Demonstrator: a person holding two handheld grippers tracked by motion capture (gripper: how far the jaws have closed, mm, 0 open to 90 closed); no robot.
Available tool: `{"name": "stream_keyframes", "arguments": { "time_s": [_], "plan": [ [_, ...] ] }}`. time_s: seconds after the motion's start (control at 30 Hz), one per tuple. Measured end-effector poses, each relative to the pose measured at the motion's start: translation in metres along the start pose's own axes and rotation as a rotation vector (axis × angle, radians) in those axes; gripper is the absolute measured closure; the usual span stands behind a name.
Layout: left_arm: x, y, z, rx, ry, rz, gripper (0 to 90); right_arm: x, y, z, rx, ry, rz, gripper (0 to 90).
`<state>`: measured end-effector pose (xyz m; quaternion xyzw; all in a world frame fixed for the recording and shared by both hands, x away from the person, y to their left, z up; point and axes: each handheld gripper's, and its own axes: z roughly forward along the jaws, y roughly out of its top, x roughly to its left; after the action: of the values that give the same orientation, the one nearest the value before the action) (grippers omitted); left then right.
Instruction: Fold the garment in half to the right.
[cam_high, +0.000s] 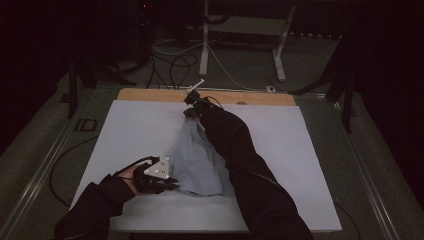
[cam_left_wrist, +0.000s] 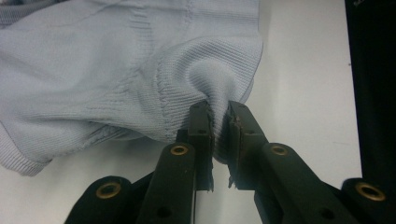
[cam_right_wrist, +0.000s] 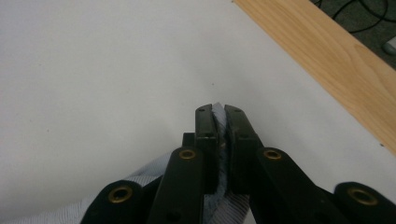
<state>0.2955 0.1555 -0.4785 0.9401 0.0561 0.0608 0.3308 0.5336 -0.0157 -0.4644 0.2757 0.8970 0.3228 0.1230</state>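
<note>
High view: pale blue knit garment (cam_high: 197, 160) on white tabletop (cam_high: 125, 130), long axis near edge to far edge, tapering far. Left hand-held gripper (cam_high: 172, 184) clamps near-left corner; right hand-held gripper (cam_high: 191, 113), arm stretched forward, clamps far tip.
Left gripper view: jaws pinch ribbed garment (cam_left_wrist: 116, 79) fold.
Right gripper view: jaws nipped on garment (cam_right_wrist: 219, 140) edge.
</note>
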Motion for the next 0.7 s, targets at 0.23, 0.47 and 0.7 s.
{"name": "stream_keyframes", "arguments": {
  "time_s": [0.23,0.47,0.7],
  "plan": [
    [0.000,0.010,-0.003,0.001,-0.011,0.038,82.3,-0.003,-0.001,-0.011,-0.023,-0.001,-0.005,85.9],
    [-0.001,0.025,-0.005,-0.002,-0.025,0.083,82.3,-0.005,-0.003,-0.021,-0.031,-0.010,-0.008,85.9],
    [0.001,0.041,-0.002,-0.001,-0.041,0.124,82.3,-0.012,-0.009,-0.035,-0.054,-0.020,0.007,85.8]
  ]
}}
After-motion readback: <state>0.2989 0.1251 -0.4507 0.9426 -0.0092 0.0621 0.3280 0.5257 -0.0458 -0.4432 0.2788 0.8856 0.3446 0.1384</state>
